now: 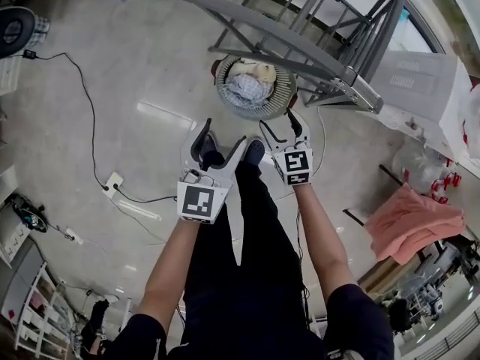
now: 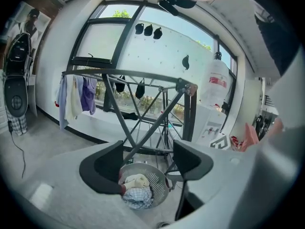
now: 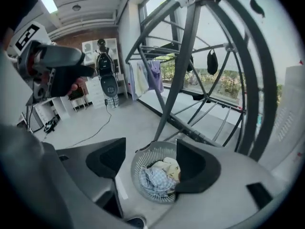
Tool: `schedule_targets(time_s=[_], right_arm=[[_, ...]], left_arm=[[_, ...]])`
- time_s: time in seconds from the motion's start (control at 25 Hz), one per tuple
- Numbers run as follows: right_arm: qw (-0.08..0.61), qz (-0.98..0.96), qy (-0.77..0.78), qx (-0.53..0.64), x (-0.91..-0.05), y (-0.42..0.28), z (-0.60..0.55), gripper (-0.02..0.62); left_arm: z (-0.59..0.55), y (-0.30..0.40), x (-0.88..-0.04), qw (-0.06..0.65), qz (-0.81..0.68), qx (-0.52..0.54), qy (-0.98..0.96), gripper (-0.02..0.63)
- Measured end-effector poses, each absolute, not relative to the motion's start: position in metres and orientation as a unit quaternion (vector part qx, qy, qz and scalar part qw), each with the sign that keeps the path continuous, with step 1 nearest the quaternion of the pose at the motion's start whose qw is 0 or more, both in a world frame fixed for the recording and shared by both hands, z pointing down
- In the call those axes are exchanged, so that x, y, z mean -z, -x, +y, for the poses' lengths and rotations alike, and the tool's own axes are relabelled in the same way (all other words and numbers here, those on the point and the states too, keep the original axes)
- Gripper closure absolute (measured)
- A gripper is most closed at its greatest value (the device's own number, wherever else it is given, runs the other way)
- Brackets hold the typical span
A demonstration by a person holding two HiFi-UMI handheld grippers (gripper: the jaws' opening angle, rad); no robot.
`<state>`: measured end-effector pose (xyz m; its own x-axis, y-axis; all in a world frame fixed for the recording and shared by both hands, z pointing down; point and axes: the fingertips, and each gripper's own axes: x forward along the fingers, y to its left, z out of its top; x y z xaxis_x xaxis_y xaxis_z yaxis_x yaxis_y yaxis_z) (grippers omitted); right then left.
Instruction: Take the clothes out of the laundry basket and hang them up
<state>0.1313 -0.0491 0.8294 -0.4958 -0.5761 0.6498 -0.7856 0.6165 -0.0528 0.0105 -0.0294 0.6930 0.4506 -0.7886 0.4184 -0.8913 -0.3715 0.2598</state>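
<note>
A pale grey glossy floor (image 1: 135, 73) carries a trailing black cable (image 1: 88, 111) and a grey metal drying rack (image 1: 300, 40) by the window. The round grey slatted laundry basket (image 1: 222, 88) sits on the floor under the rack, holding a blue-checked cloth (image 1: 247, 90) and a cream garment (image 1: 264, 71). It lies just beyond both tongs, apart from them. The left tongs (image 1: 223, 133) and right tongs (image 1: 277, 120) are released, nothing between them. Both forearms reach forward and downward, side by side.
</note>
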Motion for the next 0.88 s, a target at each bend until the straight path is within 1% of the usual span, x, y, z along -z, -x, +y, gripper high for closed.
schedule_targets(time_s=[0.28,0.52,0.64,0.76,0.88], right_arm=[[0.381,-0.845,-0.329,-0.179,-0.983,-0.113,-0.062,0.265],[0.456,-0.835,-0.255,-0.175,-1.100,-0.100,-0.066,0.266],[0.499,-0.824,-0.217,-0.156,-1.144,-0.101,-0.061,0.277],[0.528,-0.817,-0.183,-0.140,-1.178,-0.102,-0.056,0.286],[0.550,-0.814,-0.146,-0.114,-1.205,-0.095,-0.054,0.317]], left_arm=[[-0.027,0.010,-0.793,0.232,-0.505,-0.127,-0.822,0.290],[-0.019,0.021,-0.860,0.235,-0.506,-0.144,-0.817,0.290],[-0.016,0.016,-0.874,0.226,-0.497,-0.148,-0.825,0.290],[-0.013,0.010,-0.888,0.225,-0.490,-0.147,-0.829,0.290],[-0.012,0.007,-0.903,0.222,-0.485,-0.150,-0.832,0.290]])
